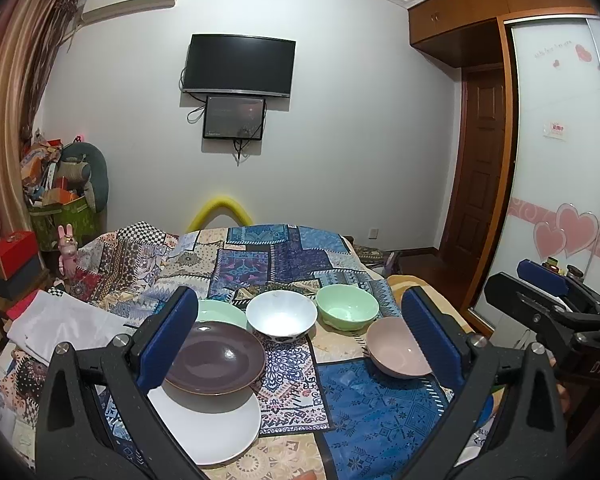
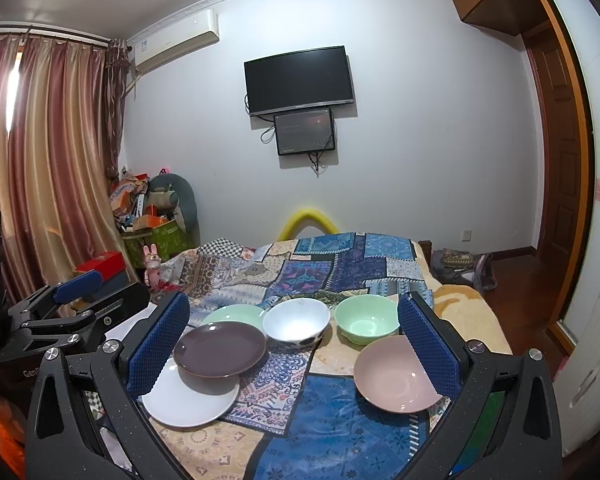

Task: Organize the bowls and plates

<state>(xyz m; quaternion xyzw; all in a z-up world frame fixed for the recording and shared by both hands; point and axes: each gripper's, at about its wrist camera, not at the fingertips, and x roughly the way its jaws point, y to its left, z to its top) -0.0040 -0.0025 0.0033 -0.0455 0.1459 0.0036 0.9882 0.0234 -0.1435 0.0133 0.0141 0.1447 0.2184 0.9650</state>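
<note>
Already tilted at lower left, the brown plate (image 2: 220, 350) could slide off the white plate (image 2: 188, 402); both left gripper (image 1: 296, 344) and right gripper (image 2: 294, 344) hang apart, empty.

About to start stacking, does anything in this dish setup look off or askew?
The brown plate sits off-centre, overlapping both the white plate and the green plate. No spills or breakage visible.

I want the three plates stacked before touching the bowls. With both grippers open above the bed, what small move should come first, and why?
Probably lower the left gripper toward the dark brown round plate. It already overlaps the white flat plate, and the pale green plate lies just behind. Both grippers are empty; the right gripper sits nearer the pink bowl.
</note>
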